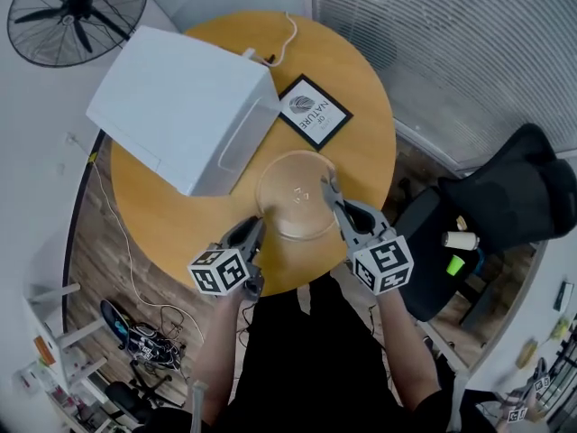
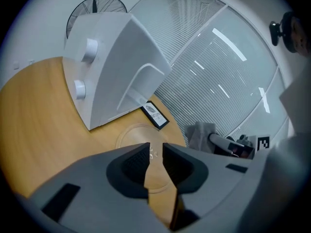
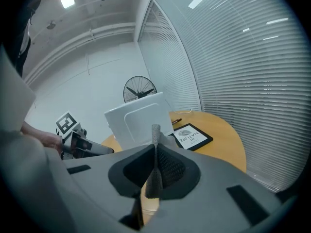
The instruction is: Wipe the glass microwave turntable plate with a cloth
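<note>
Round and wooden, the surface carries everything here. Nearest to the person, the left gripper stands at the near-left rim of the glass turntable plate. Its fingers are a little apart with nothing between them. Through that gap its own view shows the plate's near rim and bare wood.

The right gripper reaches over the plate's right side. Its fingers are closed together, and only a narrow grey textured seam shows. Whether either gripper touches the glass I cannot tell.

Behind the plate stand the white microwave and a black-framed card. Only the left gripper view shows the microwave's two knobs. Only the head view gives the plate's full round outline. Farthest is a fan.
</note>
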Tool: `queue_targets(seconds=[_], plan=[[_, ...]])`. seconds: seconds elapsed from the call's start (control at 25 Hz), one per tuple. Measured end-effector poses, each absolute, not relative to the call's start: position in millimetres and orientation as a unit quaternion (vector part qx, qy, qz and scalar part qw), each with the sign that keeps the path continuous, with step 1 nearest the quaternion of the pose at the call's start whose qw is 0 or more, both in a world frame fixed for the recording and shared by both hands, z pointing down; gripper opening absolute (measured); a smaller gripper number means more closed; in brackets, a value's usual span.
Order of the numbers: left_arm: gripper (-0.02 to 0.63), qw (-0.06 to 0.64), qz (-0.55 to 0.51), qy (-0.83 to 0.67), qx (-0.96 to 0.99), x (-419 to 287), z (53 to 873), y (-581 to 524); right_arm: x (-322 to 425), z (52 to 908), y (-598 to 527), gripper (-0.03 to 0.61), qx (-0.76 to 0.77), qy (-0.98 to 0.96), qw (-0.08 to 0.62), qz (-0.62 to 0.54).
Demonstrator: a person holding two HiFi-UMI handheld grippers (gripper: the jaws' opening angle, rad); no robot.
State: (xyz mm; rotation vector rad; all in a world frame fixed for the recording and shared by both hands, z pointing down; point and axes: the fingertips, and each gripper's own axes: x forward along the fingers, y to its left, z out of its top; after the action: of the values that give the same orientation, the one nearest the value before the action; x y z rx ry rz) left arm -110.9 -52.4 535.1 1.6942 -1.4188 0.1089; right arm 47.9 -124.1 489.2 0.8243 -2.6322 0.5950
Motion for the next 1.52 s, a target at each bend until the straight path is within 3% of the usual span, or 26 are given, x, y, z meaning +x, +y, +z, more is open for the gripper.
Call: queue_targets(seconds=[0.8,1.52], plan=[[0.158,0.579,0.036,-0.504,0.640,-131.5,647.8,-42.0,20.9,571.2,-131.5,0.023,0.345,-0.882,0.269,0.173],[0.126,0.617,0.014,-0.471,0.631,-125.4,657.7,-43.7,-14.7,635.1,-153.3,0.023,0.338,-0.863,0.348,0.137]])
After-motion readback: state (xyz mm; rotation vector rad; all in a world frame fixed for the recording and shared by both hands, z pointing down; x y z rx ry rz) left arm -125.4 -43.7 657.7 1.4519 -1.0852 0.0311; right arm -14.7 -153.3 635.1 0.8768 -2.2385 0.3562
